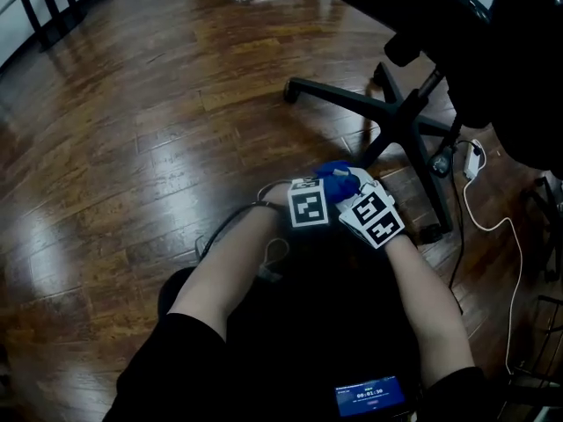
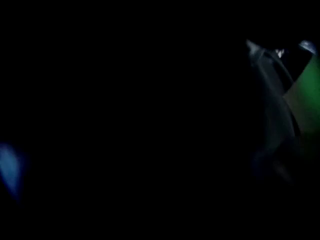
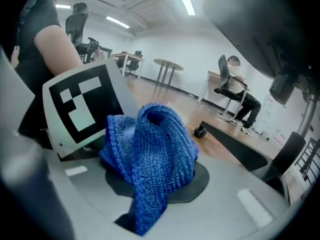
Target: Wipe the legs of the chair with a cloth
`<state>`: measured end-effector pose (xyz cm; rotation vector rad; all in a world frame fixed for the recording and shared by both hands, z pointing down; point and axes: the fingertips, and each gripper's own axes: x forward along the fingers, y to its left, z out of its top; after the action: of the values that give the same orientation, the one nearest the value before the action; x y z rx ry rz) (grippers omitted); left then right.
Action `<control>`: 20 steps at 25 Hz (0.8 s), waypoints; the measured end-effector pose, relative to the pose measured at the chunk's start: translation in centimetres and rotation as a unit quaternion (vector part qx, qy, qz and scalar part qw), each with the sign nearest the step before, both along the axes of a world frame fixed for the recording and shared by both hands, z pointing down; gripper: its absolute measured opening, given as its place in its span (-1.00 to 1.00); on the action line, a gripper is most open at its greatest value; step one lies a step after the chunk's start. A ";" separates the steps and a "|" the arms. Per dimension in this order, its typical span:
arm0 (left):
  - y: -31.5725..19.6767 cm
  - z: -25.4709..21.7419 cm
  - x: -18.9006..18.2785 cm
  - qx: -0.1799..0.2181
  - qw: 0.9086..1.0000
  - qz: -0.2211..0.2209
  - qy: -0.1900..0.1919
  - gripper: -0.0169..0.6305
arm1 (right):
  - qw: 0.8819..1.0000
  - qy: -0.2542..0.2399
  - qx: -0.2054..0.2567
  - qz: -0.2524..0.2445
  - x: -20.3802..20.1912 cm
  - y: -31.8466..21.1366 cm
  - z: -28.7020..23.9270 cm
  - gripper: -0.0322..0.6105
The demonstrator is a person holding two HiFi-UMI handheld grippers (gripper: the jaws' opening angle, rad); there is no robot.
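A blue knitted cloth (image 1: 337,174) is bunched up in front of both grippers, which sit close together over the wooden floor. In the right gripper view the cloth (image 3: 150,154) bulges up out of my right gripper (image 3: 150,206), whose jaws are shut on its lower end. My left gripper (image 1: 324,185) lies right beside it, and its marker cube (image 3: 82,104) shows at the left. The left gripper view is almost black, so its jaws are hidden. The black chair's star base (image 1: 400,121) stands just beyond, with one leg (image 3: 235,146) and a castor (image 3: 200,131) visible.
A white cable (image 1: 493,227) and a plug (image 1: 475,161) lie right of the chair base. A dark cable (image 1: 229,227) runs on the floor at my left arm. Black frame legs (image 1: 44,11) stand far left. A person (image 3: 237,91) sits on a chair across the room.
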<state>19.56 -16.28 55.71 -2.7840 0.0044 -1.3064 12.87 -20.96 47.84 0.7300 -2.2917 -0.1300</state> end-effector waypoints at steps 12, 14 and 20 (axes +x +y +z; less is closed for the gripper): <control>0.8 0.1 0.7 -0.029 0.999 0.041 0.002 -0.26 | 0.964 -0.015 0.129 0.231 12.8 -13.1 -5.3 -0.62; 0.7 0.4 0.3 -0.038 0.998 0.045 -0.006 -0.25 | 0.963 -0.008 0.139 0.232 12.4 -13.2 -5.3 -0.63; 0.1 0.6 0.5 -0.017 1.000 0.017 -0.019 -0.24 | 0.970 0.006 0.118 0.210 11.4 -11.1 -4.3 -0.63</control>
<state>20.08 -16.17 56.33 -2.7735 -0.0671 -1.3639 24.28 -32.06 43.51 1.3160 -2.0770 -0.2098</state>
